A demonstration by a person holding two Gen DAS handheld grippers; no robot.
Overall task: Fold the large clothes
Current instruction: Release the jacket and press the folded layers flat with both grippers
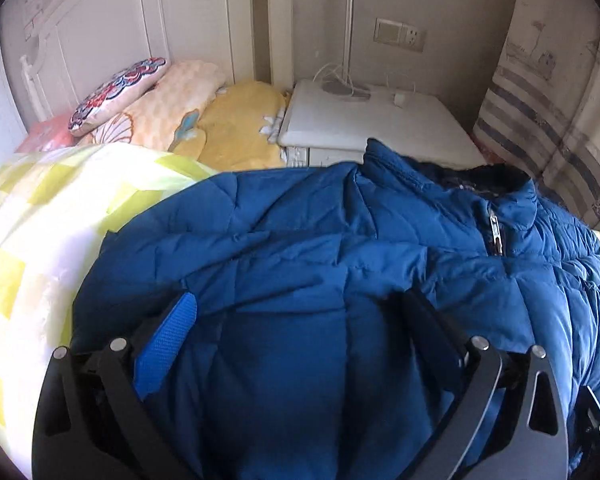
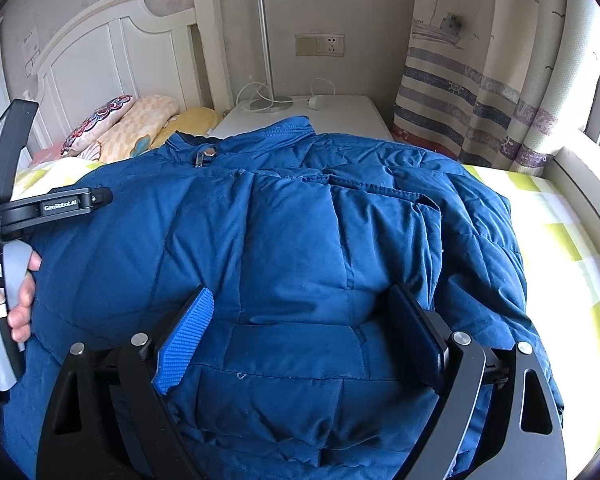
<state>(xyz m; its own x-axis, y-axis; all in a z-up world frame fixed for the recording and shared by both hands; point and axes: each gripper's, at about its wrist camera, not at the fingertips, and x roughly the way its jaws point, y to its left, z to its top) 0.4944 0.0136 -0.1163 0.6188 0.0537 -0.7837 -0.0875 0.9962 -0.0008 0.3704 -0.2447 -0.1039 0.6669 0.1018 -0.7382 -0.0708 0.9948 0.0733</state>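
A large blue quilted jacket (image 1: 300, 240) lies spread on the bed, its collar and zipper (image 1: 495, 236) toward the nightstand. My left gripper (image 1: 300, 300) hovers low over the jacket's body with its fingers wide apart, open, nothing pinched. In the right wrist view the jacket (image 2: 292, 232) has a sleeve (image 2: 384, 208) folded across its front. My right gripper (image 2: 300, 292) is open, its blue pad (image 2: 188, 332) and dark finger standing either side of a puffy bulge of fabric. The left gripper's body (image 2: 56, 204) shows at the left edge, held by a hand (image 2: 20, 300).
The bed has a yellow and white checked cover (image 1: 40, 240). Pillows (image 1: 120, 92) lie by the white headboard (image 2: 100, 52). A white nightstand (image 1: 360, 124) with a lamp base and cables stands behind the collar. A striped curtain (image 2: 480, 92) and a window ledge are at the right.
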